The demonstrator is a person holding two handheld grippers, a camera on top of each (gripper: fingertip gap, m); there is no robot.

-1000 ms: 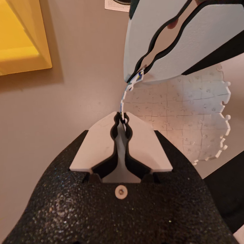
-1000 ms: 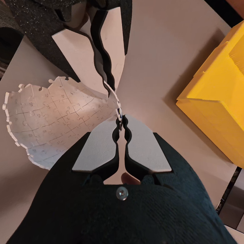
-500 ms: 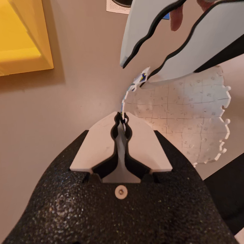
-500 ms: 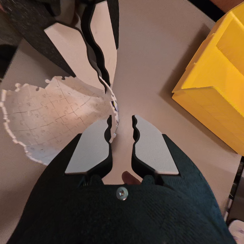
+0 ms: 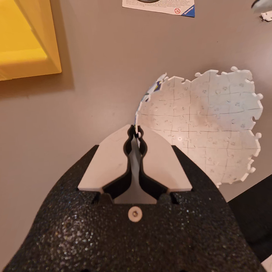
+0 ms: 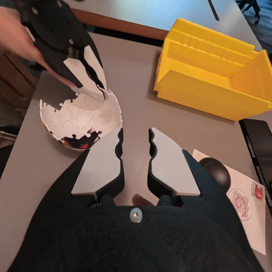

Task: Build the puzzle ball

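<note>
The right gripper (image 6: 135, 131) has released the rim and is now hovering clear, jaws spread and empty. The left gripper (image 5: 136, 129) is pinching the rim of the half-built puzzle ball (image 5: 206, 125), which is resting near the table's (image 6: 132, 73) left edge; the yellow bin (image 6: 213, 91) is occupying the far right corner.

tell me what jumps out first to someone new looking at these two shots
The half-built puzzle ball, a white jagged-rimmed bowl on the grey table, draws the eye first, with the left gripper shut on its rim. Next comes the bright yellow bin at the table's far right side. The right gripper hangs open in the foreground, empty.
</note>
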